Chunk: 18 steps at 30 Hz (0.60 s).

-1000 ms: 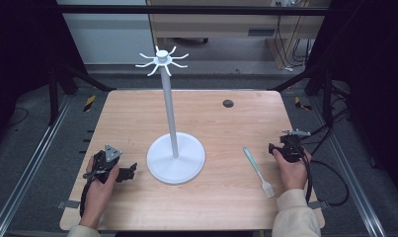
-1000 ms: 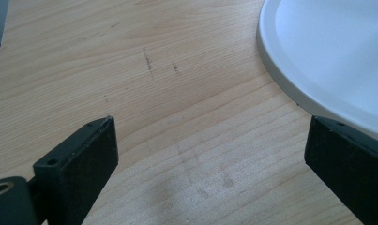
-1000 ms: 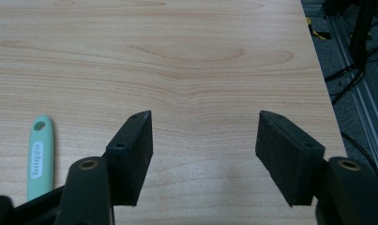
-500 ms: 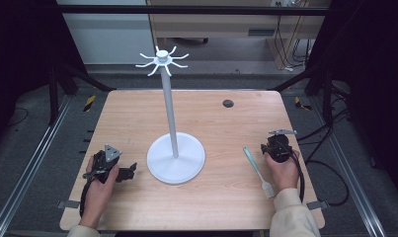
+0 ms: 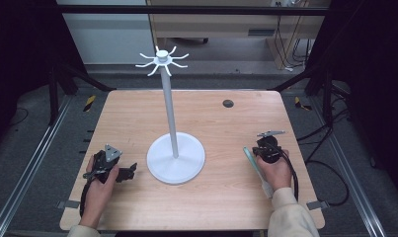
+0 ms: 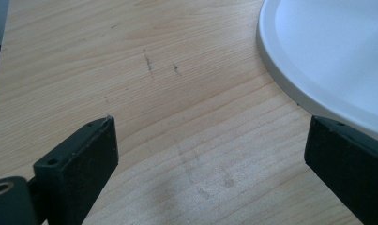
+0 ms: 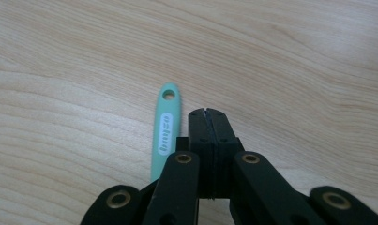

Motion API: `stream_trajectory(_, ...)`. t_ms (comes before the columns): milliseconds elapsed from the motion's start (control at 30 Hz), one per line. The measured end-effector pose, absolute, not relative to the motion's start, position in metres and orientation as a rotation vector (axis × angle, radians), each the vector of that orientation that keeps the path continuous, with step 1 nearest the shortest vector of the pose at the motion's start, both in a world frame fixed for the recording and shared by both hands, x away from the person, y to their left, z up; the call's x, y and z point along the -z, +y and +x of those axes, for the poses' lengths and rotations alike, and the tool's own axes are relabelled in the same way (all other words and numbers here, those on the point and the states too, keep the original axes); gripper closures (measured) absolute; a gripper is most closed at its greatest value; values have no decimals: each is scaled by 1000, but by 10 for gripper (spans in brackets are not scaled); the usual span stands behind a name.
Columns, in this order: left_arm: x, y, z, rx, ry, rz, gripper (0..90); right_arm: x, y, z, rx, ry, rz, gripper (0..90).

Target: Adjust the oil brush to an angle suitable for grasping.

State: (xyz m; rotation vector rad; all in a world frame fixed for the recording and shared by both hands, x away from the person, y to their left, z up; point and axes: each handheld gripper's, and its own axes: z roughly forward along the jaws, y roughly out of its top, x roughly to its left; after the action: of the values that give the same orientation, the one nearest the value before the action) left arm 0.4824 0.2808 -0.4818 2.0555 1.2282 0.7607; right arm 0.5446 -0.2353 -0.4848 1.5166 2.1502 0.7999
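Now the right gripper (image 7: 205, 112), jaws just closed empty, sits beside the spatula (image 7: 165, 129).

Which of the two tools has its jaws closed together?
The right tool: its jaws meet beside the green utensil, gripping nothing. The left tool stands wide open over bare table.

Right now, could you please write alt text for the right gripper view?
The right gripper, fingers pressed shut with nothing between them, points along a light wooden table. A mint-green utensil handle with a hanging hole lies flat just left of it.
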Motion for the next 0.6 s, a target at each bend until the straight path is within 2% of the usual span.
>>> stream_trajectory(600,482,281,483,-758,1227,2058,27,486,-221,544,-845,2263,1448,900)
